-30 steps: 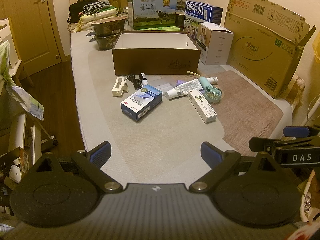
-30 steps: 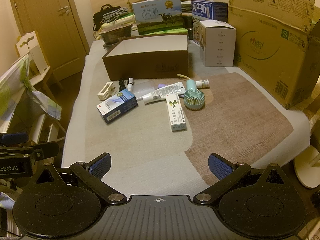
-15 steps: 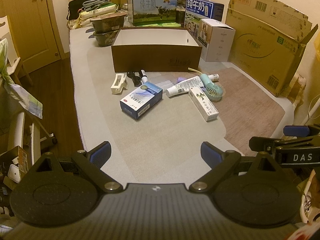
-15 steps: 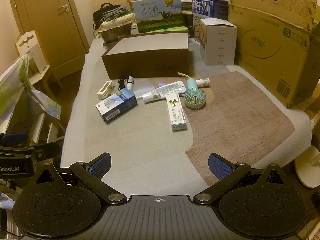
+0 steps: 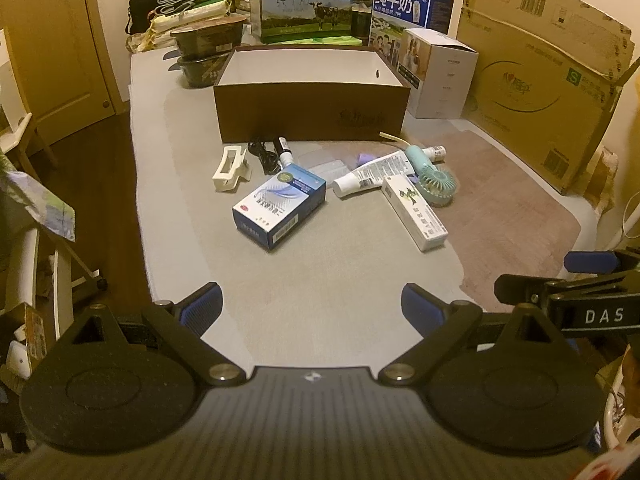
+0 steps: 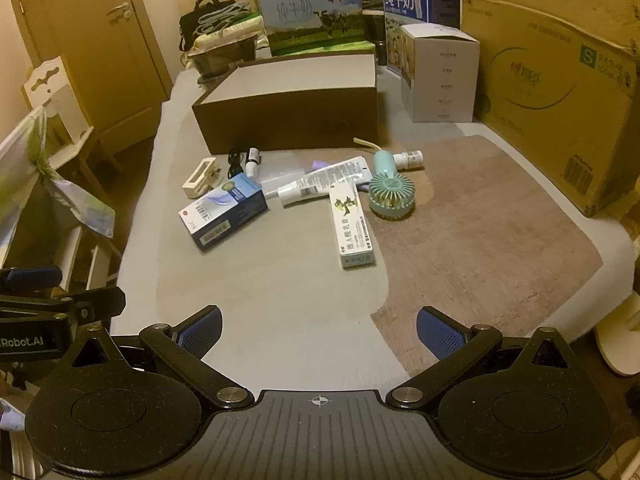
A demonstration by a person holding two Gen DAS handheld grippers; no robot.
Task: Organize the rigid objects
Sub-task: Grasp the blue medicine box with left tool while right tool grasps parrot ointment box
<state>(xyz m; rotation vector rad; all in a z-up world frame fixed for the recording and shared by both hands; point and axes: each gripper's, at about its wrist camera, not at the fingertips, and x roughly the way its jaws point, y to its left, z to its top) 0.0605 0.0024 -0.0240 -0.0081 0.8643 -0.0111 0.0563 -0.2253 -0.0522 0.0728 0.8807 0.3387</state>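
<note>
Purple item (image 5: 366,159) mostly hidden under white tube (image 5: 374,174).

Both wrist cameras look forward and down over the grey padded bed surface (image 5: 320,280) from its near edge, well back. The open brown cardboard box (image 5: 312,116) (image 6: 292,120) sits upper centre in both views, the left view placed further left

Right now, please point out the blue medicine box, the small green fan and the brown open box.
blue medicine box (image 5: 280,210), left wrist view, top face.
small green fan (image 6: 391,196), right wrist view, round grille.
brown open box (image 5: 312,114), left wrist view, front wall.
</note>
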